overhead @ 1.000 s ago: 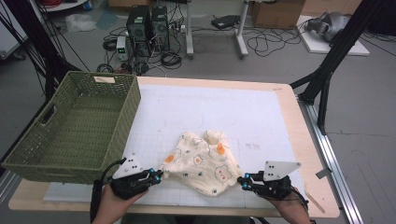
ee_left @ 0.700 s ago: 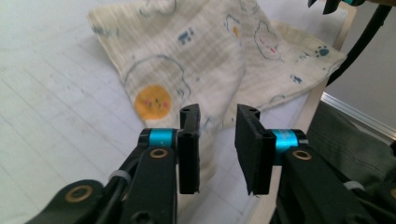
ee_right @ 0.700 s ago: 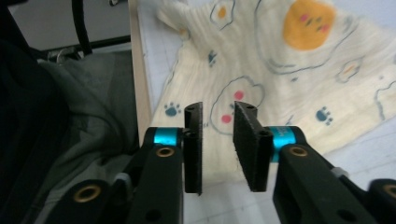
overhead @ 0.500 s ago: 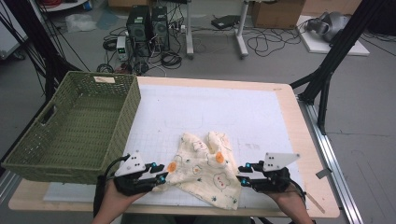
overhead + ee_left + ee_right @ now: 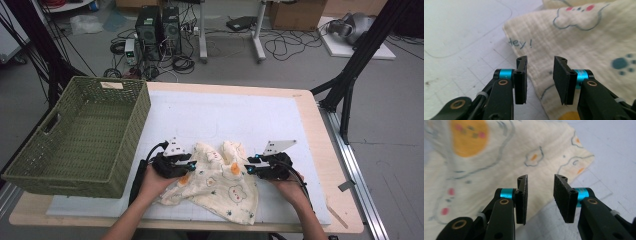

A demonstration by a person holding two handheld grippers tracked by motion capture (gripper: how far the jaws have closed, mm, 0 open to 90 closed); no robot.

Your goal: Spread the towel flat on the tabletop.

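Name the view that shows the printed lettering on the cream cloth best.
The left gripper view: "Hey!" is readable near the cream cloth's edge, just beyond the open left claw. The high view shows the whole cloth crumpled on the mat, lettering too small. The right gripper view shows egg prints on the cloth, no lettering.

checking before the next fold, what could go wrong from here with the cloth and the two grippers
1. The cloth lies crumpled, so a pinch may well catch several layers and fold it crooked.
2. The left gripper and right gripper, jaws just opened and empty, hover at cloth edges; closing too high could miss the thin fabric.
3. The basket stands close beside the left hand, so a wide swing might bump it.
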